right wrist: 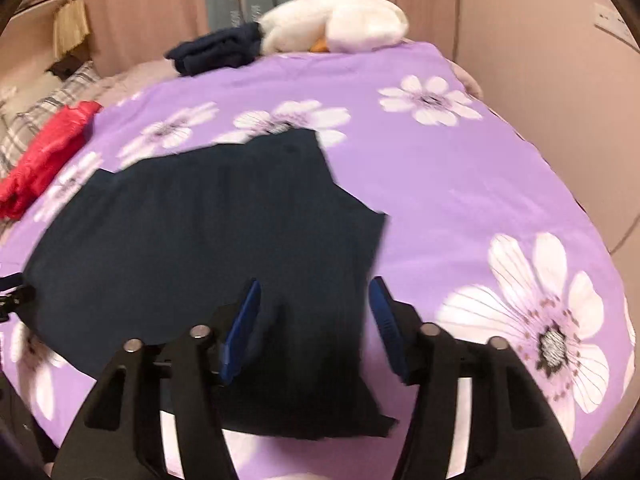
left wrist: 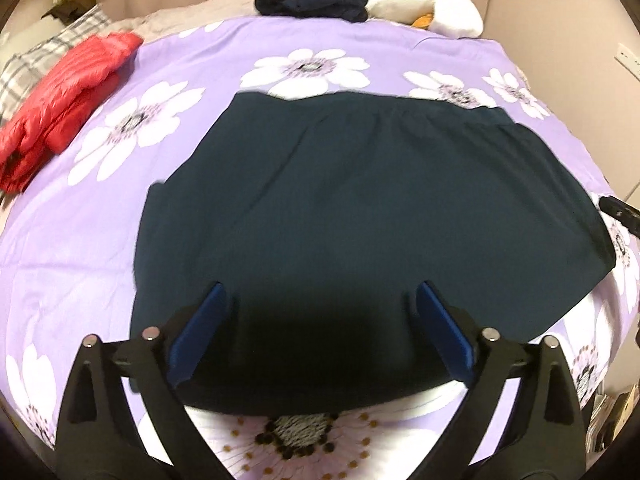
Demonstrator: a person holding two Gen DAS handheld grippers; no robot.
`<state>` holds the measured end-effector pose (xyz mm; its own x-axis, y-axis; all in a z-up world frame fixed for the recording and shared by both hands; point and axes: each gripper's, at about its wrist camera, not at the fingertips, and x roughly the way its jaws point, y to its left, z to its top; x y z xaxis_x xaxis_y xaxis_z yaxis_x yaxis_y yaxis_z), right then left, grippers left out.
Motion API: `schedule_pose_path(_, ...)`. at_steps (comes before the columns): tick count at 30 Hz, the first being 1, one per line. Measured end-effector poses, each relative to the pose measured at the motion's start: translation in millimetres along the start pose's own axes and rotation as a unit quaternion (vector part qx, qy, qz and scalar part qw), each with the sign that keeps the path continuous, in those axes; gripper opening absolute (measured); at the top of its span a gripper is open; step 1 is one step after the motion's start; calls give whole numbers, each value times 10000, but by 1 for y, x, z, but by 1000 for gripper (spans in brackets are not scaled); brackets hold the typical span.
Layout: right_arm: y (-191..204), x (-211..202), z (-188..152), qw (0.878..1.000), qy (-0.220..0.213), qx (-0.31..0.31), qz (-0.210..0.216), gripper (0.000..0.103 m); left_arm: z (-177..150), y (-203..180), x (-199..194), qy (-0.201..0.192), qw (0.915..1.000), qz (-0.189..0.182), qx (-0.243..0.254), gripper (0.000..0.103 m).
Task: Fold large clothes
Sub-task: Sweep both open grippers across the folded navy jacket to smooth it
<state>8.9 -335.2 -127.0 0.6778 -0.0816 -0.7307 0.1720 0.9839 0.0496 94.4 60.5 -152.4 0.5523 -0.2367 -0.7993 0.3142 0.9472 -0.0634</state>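
Dark garment: a large dark blue-green piece of clothing, lying flat on the bed; its surface is smooth apart from faint creases along the far edge. In the right wrist view its right edge is stepped, which may mean layers folded over one another, though the blur makes this hard to confirm.
Bed cover: purple with big white flowers, spread under the garment and showing on every side of it.
Left tongs: released, jaws spread wide over the near part of the garment; the blue pads stand apart from each other and nothing is pinched between them.
Right tongs: released, jaws partly apart above the garment's near right edge; cloth lies beneath the gap, but the pads do not press on it.
Red jacket: puffy, bunched at the left edge of the bed, well apart from the dark garment.
Folded navy pile: at the far end of the bed, beside a white plush toy.
Plaid bedding: behind the red jacket, at far left.
Curtain: pinkish, behind the bed.
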Motion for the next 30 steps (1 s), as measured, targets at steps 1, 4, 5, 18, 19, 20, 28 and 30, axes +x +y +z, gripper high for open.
schedule_pose_path(1, 12, 4, 6, 9999, -8, -79, 106, 71, 5, -5, 1, -22, 10000, -28, 36, 101)
schedule_pose_path(4, 44, 14, 13, 9988, 23, -341, 349, 82, 17, -19, 9, -17, 9999, -102, 106, 101)
schedule_pose_path(5, 57, 20, 17, 9981, 50, -432, 447, 83, 21, -23, 12, -11, 9998, -122, 132, 101)
schedule_pose_path(18, 128, 95, 54, 9945, 499, -631, 677, 86, 40, -45, 66, 350, 9991, -158, 198, 101)
schedule_pose_path(19, 126, 101, 53, 9944, 610, -579, 638, 86, 38, -45, 67, 337, 9990, -154, 259, 101)
schedule_pose_path(20, 120, 108, 52, 9943, 741, -477, 602, 86, 37, -45, 68, 332, 9989, -155, 287, 101)
schedule_pose_path(28, 80, 113, 54, 9954, 841, -438, -129, 86, 35, -40, 68, 286, 9989, -140, 342, 101)
schedule_pose_path(30, 66, 114, 54, 9948, 849, -460, -309, 86, 34, -30, 65, 226, 9995, -62, 216, 101)
